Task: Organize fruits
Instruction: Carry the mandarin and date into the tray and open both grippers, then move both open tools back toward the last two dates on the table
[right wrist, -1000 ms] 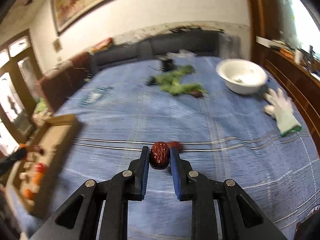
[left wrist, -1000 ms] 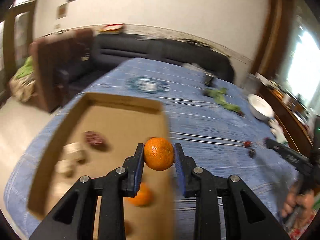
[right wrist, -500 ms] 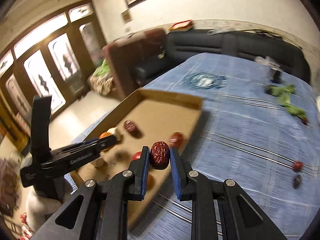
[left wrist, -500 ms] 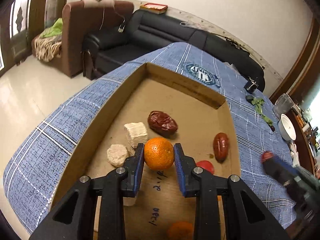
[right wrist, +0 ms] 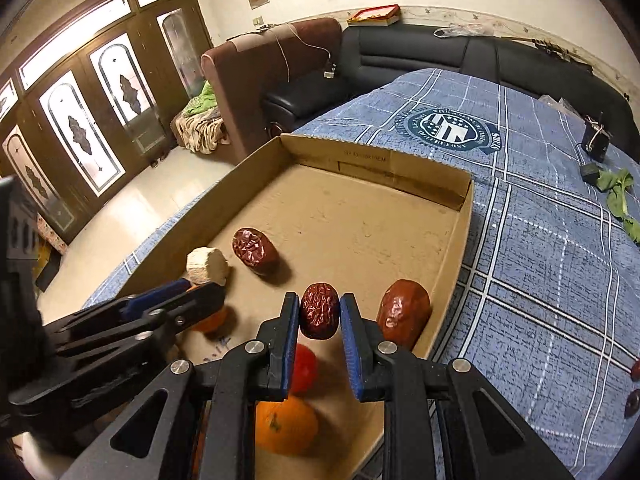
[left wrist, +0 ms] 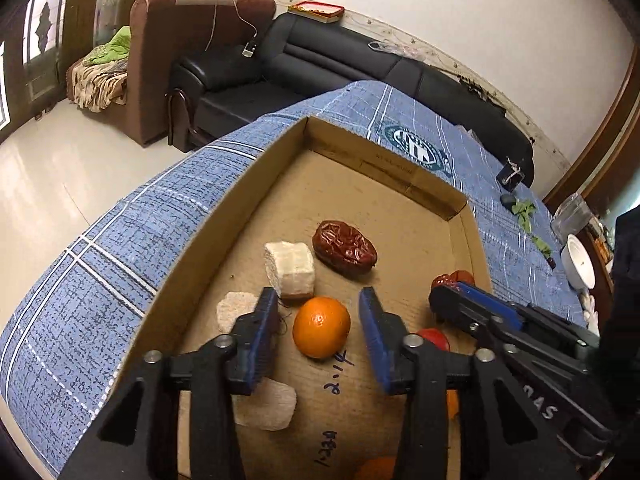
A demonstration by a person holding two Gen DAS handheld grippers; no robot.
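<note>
Both claws have swung in over the cardboard box [left wrist: 256, 184] since the earlier frames; a sec ago the right one was out over the blue cloth and the left had the box only blurred beneath it. Left claw [left wrist: 319, 330] gripped the orange [left wrist: 321, 327] then; now its jaws are opening, pads clear of the peel on both sides, fruit sitting on the box floor between them.

Right claw [right wrist: 319, 317] is clamped on a wrinkled red date [right wrist: 319, 316], held above the box's near right part, w/ a smoother date [right wrist: 404, 315] just right of it and a red fruit [right wrist: 304, 363] below.

Risks:
- Orange is round, so it could roll toward the near end once freed, or get nudged by a pad as the left claw pulls out.
- Claws are close, right claw's tips near the left one's right finger; a bump could knock the date loose.
- Date dropped from height may bounce into the fruit beneath, or over the right wall onto the table [right wrist: 540, 280].
</note>
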